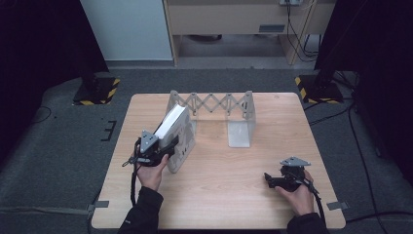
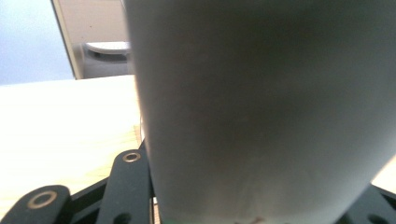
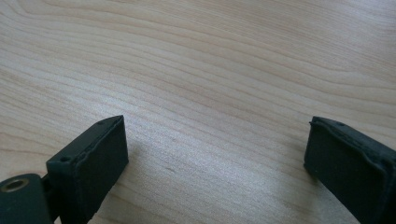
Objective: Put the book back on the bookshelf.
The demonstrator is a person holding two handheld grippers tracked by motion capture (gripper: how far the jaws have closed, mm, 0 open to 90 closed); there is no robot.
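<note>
Two grippers are working at the table (image 1: 214, 185): left gripper (image 1: 168, 146) is clamping a white book (image 1: 173, 122); right gripper (image 3: 215, 158) is resting wide open, holding nothing.

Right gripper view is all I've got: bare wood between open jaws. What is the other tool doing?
Observer: The left tool is shut on a white book, held on edge by the expandable rack.
Operator: Is the book in the rack yet?
Observer: It leans against the rack's left end panel; I cannot tell whether it sits inside.
Operator: Where is my tool?
Observer: The right tool is low at the table's near right, apart from the rack.
</note>
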